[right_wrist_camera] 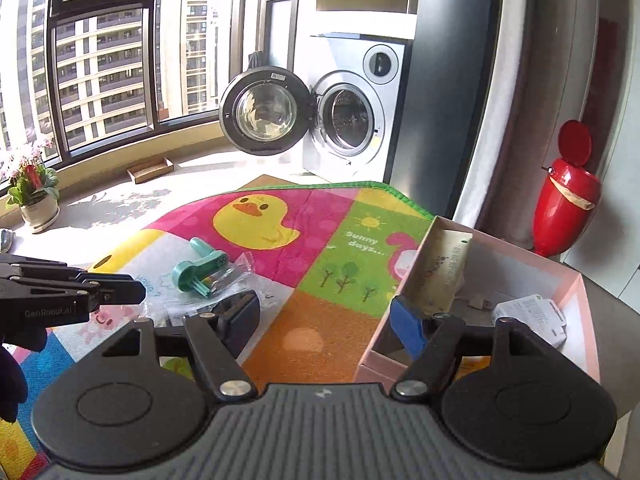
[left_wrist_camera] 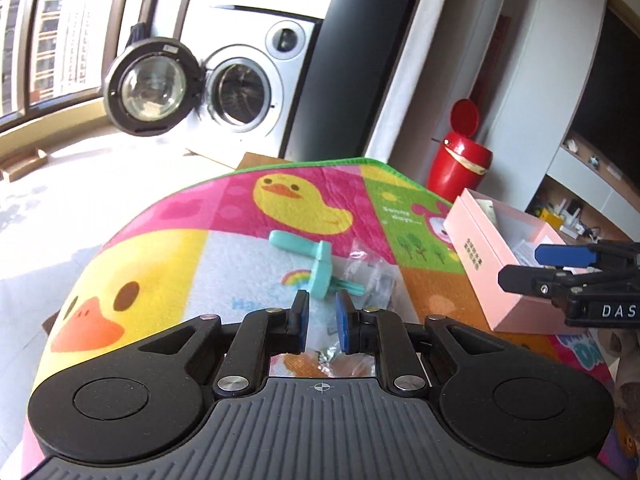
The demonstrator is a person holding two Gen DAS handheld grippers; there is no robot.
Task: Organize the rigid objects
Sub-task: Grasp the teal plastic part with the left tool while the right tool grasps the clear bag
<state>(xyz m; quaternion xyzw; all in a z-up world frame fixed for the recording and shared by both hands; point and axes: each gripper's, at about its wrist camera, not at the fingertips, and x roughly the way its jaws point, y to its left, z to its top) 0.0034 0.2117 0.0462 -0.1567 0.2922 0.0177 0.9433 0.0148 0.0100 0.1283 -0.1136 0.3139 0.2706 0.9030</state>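
- Left gripper [left_wrist_camera: 322, 315]: jaws nearly closed, a narrow gap between the blue pads, nothing visibly held. It points down at the play mat [left_wrist_camera: 224, 216], aimed toward the loose items just ahead of its tips.
- Right gripper [right_wrist_camera: 325, 318]: jaws stand wide apart, nothing between them. Its right pad sits over the near corner of the pink box [right_wrist_camera: 576, 280]; the left pad is over the mat's orange panel.
- In the right wrist view the left gripper comes in from the left edge, near the loose items; the gloved hand holding it is partly visible at the lower left.
- Task items still on the mat: a teal plastic tool [left_wrist_camera: 318, 262] with a round flange and handle, lying on its side, touching or overlapping a clear plastic bag [left_wrist_camera: 370, 272] of small parts. More small clutter lies beneath the left jaws, too hidden to identify.
- Pink box is open, on the mat's right side, well apart from the teal tool. It already holds a beige carton [right_wrist_camera: 442, 272] leaning against the inner wall, white packets [right_wrist_camera: 532, 316] and what looks like a small plug.
- Judgement on step: sorting partly done; right side reads as empty-handed at the box, left side as lining up on the next piece.
- Next move calls for: left jaws must open before closing on the teal tool; the handle looks the easier grip. The bag overlaps it, so it may drag along.
- Far field: washing machine [left_wrist_camera: 256, 80] with door open, red bin [left_wrist_camera: 460, 160], window, potted plant [right_wrist_camera: 34, 196].
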